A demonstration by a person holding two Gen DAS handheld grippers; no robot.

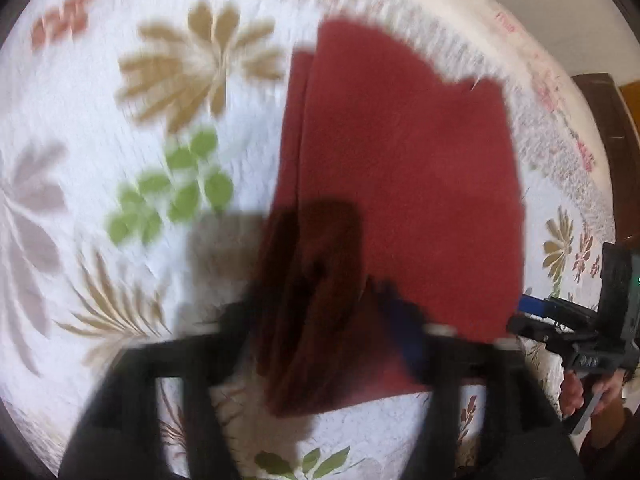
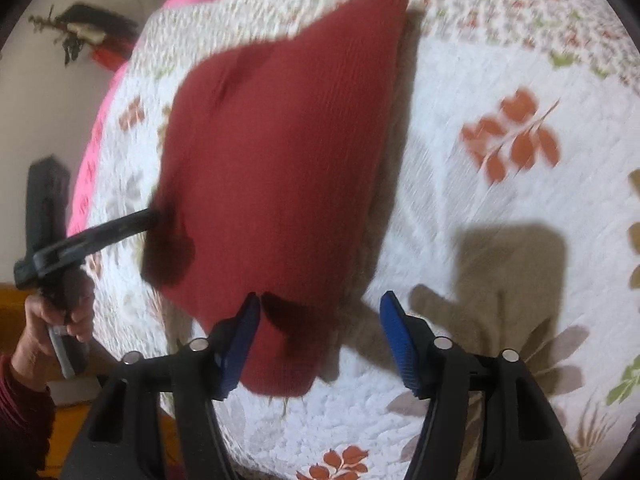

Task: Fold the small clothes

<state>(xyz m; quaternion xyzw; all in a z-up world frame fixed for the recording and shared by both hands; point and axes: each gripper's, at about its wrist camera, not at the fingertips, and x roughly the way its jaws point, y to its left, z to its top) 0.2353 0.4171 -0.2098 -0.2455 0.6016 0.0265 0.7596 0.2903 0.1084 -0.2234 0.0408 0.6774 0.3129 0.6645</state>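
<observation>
A: Where is the red cloth (image 2: 276, 168)?

B: It lies on the bed cover (image 2: 500, 216), the white one with flowers and leaves. It looks folded. In the left view I see a second edge down its left side, like one layer on top of another.

A: What is the left gripper (image 1: 320, 300) doing?

B: It reaches into the near left corner of the cloth. In the right view its dark tip touches that edge, and the cloth bunches up there. I think it holds the corner so it can lift it over. But the picture is blurry, so I cannot tell if the tongs are pinched or apart.

A: And the right gripper (image 2: 320, 336)?

B: Its blue pads (image 2: 394, 328) are wide apart. The near end of the cloth sits between them, closer to the left pad. Nothing is pinched.

A: Why is it open like that?

B: I think it is ready to grab the near corner, or it has just let go. I cannot say which.

A: Who holds them?

B: A person. I see a hand (image 2: 52, 320) on the left handle, with a red sleeve (image 2: 20, 412).

A: Is the job done?

B: I think not yet. One more fold may be needed.
</observation>
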